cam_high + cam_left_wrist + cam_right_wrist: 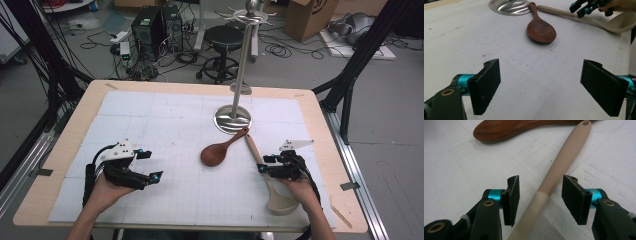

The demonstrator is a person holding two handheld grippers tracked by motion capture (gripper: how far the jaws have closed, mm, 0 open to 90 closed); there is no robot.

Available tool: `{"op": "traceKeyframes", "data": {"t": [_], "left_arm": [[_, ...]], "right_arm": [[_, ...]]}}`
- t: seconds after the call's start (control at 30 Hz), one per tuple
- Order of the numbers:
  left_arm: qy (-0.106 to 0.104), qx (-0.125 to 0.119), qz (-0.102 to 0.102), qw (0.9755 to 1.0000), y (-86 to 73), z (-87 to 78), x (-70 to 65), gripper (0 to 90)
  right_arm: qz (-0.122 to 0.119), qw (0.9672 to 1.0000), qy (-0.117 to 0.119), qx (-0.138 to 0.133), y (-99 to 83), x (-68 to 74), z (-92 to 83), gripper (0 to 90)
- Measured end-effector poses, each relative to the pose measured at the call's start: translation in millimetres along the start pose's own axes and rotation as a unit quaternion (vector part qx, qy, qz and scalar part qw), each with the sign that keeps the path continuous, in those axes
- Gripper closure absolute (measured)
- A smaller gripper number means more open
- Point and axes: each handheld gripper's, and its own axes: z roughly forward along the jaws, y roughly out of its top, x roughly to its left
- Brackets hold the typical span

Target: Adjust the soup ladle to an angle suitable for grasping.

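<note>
Open mat on the left, clutter to the right of centre

The white mat (150,120) lies bare ahead of the left gripper (150,165), so a hand passes freely there. The stand (241,65) rises at the back, its base (232,119) touching the brown spoon (220,149); the beige spoon (267,175) lies just beside it, its handle between the right gripper's (540,198) parted pads, a slim gap each side.

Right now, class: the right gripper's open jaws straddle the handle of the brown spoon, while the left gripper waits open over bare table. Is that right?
Not quite. The right gripper straddles the handle of the beige spoon, not the brown spoon, which lies beyond it, as the right gripper view shows. Its pads do not yet touch the handle. The left gripper does wait open over bare table.
</note>
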Motion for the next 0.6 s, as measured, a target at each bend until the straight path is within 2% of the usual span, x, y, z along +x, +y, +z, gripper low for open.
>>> {"op": "traceKeyframes", "data": {"t": [0.2, 0.43, 0.6], "left_arm": [[-0.003, 0.002, 0.001, 1.0, -0.1, 0.2, -0.6, 17.2], [-0.003, 0.002, 0.002, 1.0, -0.1, 0.4, -0.9, 17.2], [-0.003, 0.002, 0.003, 1.0, -0.1, 0.5, -1.5, 17.2]], "right_arm": [[-0.006, 0.9998, -0.004, 0.019, -2.4, 1.8, 4.0, 50.3], [-0.02, 0.9991, -0.023, 0.03, -2.5, 4.6, 4.3, 56.7], [-0.001, 0.9994, -0.022, 0.025, -3.5, 3.9, 2.9, 60.0]]}}
